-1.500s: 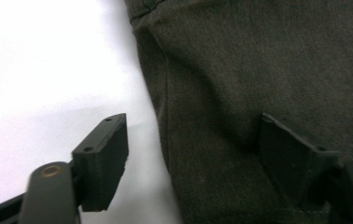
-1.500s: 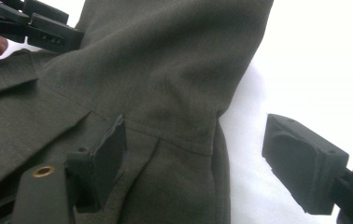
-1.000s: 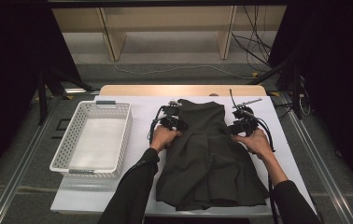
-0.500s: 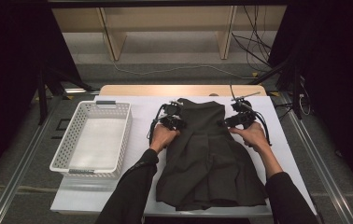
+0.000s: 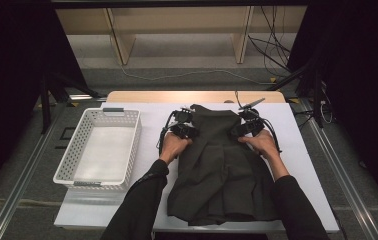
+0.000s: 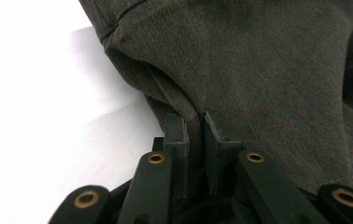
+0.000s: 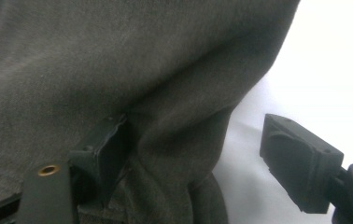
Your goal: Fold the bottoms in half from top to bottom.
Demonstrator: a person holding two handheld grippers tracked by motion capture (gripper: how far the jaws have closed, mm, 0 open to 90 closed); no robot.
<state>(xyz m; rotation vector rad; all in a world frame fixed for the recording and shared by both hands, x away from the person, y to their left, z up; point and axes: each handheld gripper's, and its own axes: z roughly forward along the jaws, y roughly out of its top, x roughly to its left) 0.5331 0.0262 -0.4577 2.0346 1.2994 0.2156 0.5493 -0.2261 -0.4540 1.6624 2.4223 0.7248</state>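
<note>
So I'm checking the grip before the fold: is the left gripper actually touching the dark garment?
Touching. The left gripper view shows the left gripper with its jaws closed on a pinched fold of the dark garment, cloth pressed between both pads.

Black long sleeves (image 5: 142,200) cover both forearms. The left gripper (image 6: 194,140) shows dark, matte, blocky jaws on linkage arms with brass-ringed pivot holes; the right gripper (image 7: 198,154) matches, with black cables (image 5: 163,137) trailing.

right gripper (image 7: 207,154): black jaws spread wide | dark grey woven fabric garment (image 7: 118,60): bunched fold between jaws, touching left jaw | white table surface (image 7: 328,70): beside garment edge
</note>
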